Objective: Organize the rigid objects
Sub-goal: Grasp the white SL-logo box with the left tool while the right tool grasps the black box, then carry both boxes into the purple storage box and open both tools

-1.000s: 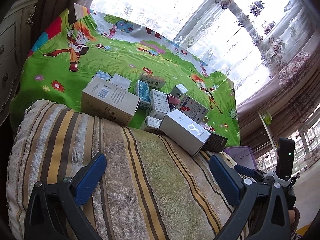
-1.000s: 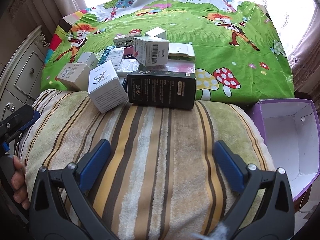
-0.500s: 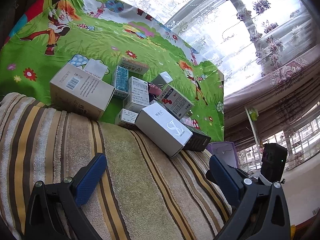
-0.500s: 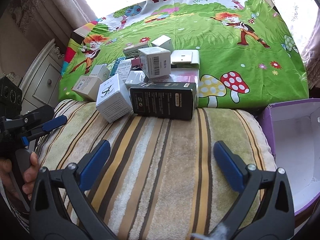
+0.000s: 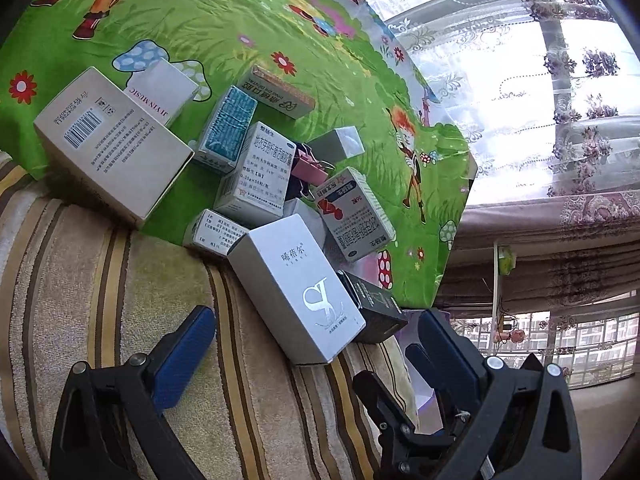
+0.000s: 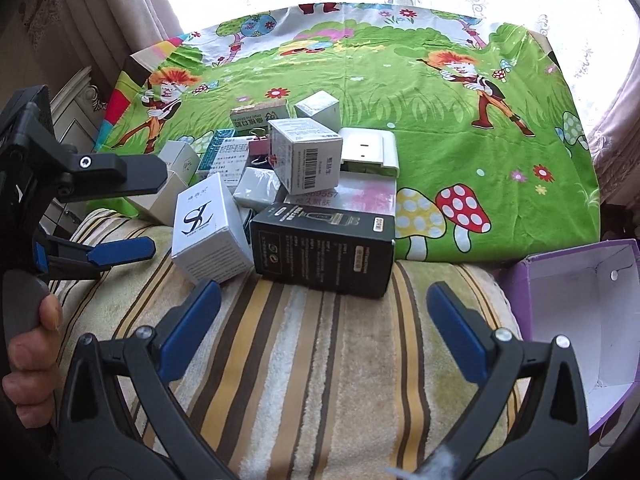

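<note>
Currently, scene: a heap of small boxes is lying where a striped towel [image 6: 320, 360] is meeting a green cartoon-print cloth [image 6: 440, 120].
Left gripper [image 5: 316, 344]: its jaws are standing wide apart with nothing between them, and it is hovering over the towel just short of the silver-white box [image 5: 296, 288]; in the right wrist view it is showing at the left edge [image 6: 124, 216], with a person's hand [image 6: 28, 360] gripping its handle.
Right gripper [image 6: 324, 320]: its blue pads are also spreading wide and holding nothing, and it is facing the black box [image 6: 324, 252] from over the towel.
Silver-white box: it is lying on the towel's far edge, touching the black box beside it.
Other boxes: a large cream box with a barcode [image 5: 112, 144] is sitting at the left of the heap, a teal-patterned box [image 5: 228, 128] and a red-and-white medicine box [image 5: 356, 212] are resting further in, and a pink binder clip [image 5: 308, 168] is lying among them.
Purple box [image 6: 580, 320]: it is standing open, white inside, to the right of the towel.
</note>
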`<state>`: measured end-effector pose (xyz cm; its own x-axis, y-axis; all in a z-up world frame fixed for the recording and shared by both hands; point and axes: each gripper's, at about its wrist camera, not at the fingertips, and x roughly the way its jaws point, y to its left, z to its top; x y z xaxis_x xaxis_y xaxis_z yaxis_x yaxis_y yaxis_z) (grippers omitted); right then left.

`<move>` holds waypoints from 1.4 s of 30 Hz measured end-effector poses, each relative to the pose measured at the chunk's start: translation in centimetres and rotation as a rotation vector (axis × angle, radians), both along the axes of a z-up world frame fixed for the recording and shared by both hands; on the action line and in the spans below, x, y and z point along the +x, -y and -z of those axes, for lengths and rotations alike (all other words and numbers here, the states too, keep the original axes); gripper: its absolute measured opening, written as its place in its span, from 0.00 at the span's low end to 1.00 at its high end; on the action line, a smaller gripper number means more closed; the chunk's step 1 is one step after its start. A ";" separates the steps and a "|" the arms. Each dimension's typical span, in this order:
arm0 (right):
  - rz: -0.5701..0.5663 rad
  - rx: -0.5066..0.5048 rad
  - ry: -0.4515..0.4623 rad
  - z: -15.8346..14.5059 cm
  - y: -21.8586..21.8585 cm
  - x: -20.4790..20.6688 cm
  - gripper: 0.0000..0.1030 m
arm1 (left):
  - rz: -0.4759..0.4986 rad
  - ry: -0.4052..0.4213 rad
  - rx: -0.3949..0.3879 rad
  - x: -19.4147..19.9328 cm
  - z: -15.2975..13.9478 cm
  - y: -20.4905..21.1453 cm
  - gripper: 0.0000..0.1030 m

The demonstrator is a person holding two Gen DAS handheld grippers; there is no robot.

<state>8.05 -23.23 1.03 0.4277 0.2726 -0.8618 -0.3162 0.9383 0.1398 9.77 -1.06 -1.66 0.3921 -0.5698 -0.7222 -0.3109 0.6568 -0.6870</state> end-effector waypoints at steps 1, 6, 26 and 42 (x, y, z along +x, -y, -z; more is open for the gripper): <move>0.002 -0.002 0.004 0.0 0.0 0.0 1.00 | -0.006 -0.023 0.007 0.4 0.3 0.3 0.97; 0.000 -0.018 0.018 0.0 -0.2 -0.2 1.00 | -0.014 -0.090 0.058 1.9 1.3 1.6 0.91; 0.002 -0.043 0.008 0.2 -1.6 1.1 1.00 | -0.061 0.024 -0.017 -0.9 0.9 -0.6 0.55; 0.038 0.008 -0.090 1.7 -1.5 3.5 0.85 | -0.066 0.092 0.064 -2.1 0.2 -0.1 0.55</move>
<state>11.57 -21.78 -0.71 0.3588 0.2649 -0.8951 -0.2658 0.9482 0.1740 7.63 -1.01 -1.82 0.4935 -0.4946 -0.7154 -0.2929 0.6800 -0.6721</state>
